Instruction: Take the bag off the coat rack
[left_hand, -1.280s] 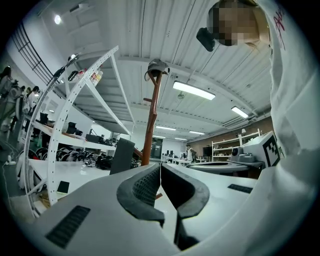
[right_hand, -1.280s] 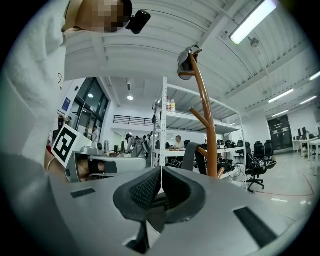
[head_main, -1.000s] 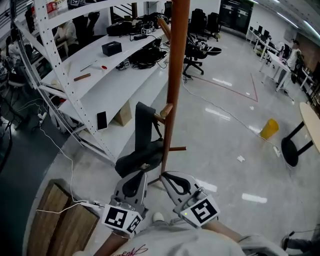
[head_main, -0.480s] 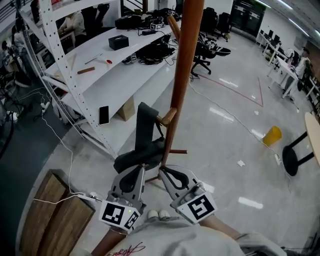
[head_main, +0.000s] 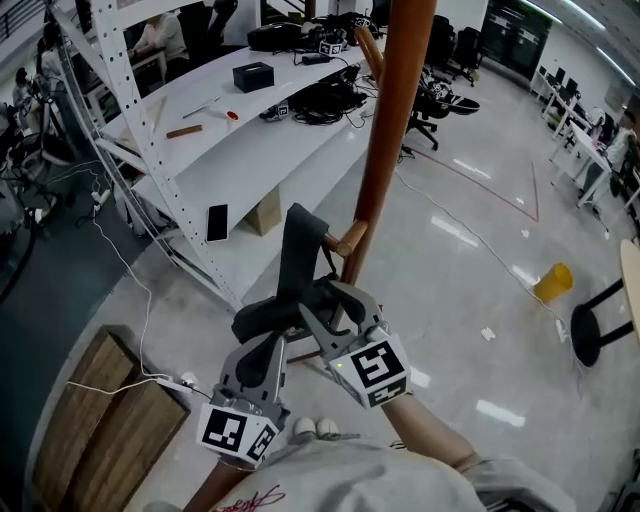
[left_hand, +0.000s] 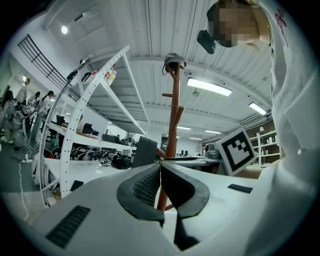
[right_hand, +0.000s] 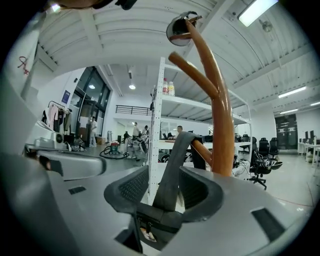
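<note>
Dark fabric makes up the bag, which hangs low on the wooden coat rack. Its broad flat strap is looped over a short peg that slants up from the pole, and the soft, slumped body sags below and to the left of that peg. The right gripper reaches forward from a bare forearm stretched out from the lower right, and it sits right at the bag, beside the pole. Its fingers are spread, with the strap rising upright through the gap between them and the top of the bag's body lying at their base. The strap runs close along the right-hand pad, with a sliver of daylight on the other side. The left gripper is held lower and nearer the body, pointing up toward the underside of the bag. Its fingertips are pressed together on nothing, and whether they touch the bag I cannot tell. White metal shelving stands to the left of the rack, with a phone lying on its lower shelf and a black box further back. Wooden boards lie at the lower left, and a yellow bin stands well off on the glossy floor.
</note>
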